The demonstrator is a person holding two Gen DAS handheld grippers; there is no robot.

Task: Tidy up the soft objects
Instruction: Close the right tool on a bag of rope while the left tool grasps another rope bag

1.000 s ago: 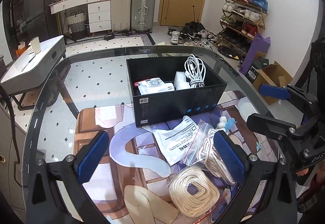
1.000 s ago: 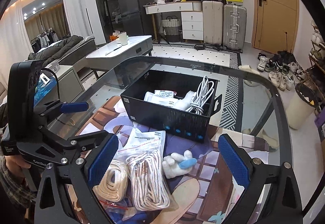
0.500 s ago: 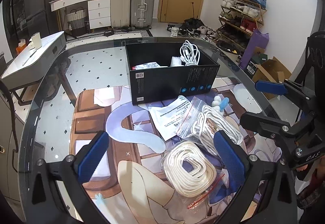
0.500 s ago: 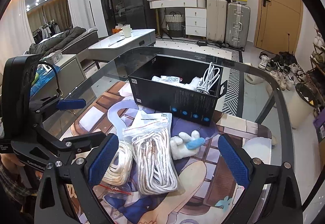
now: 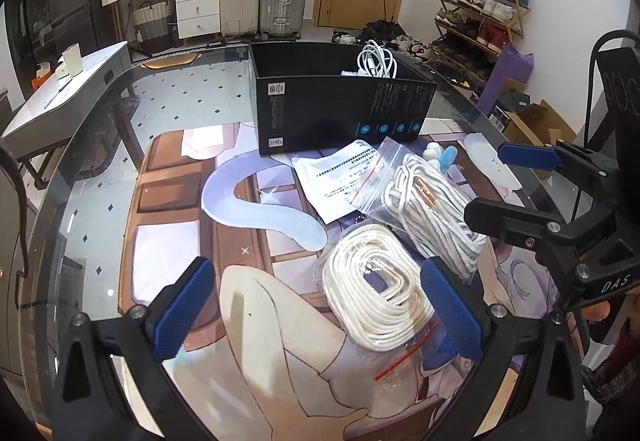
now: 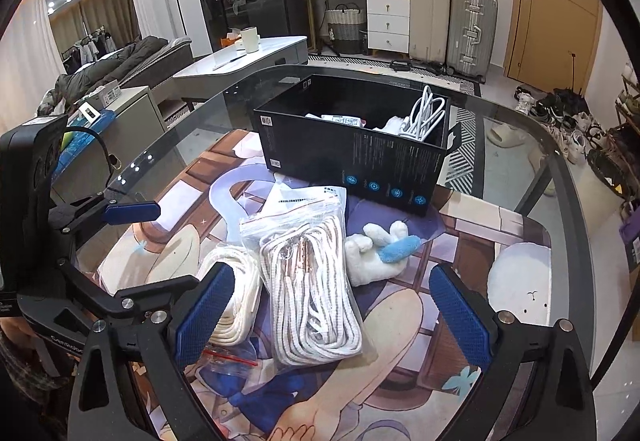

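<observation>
- Left gripper [image 5: 318, 311]: jaws spread wide, empty, above the clear bag of coiled cream rope [image 5: 376, 293] near the glass table's [image 5: 104, 145] near edge.
- Right gripper [image 6: 334, 315]: wide open, empty, over the bagged white-and-tan cord bundle [image 6: 312, 281].
- White plush toy with blue piece [image 6: 378, 251] just beside that bundle.
- Open black cardboard box [image 6: 356, 157], mid-table, holds a white cable [image 6: 424, 113].

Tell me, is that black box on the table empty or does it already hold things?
Not empty. The open-topped black box holds a coiled white cable at one end and white packets beside it.
</observation>
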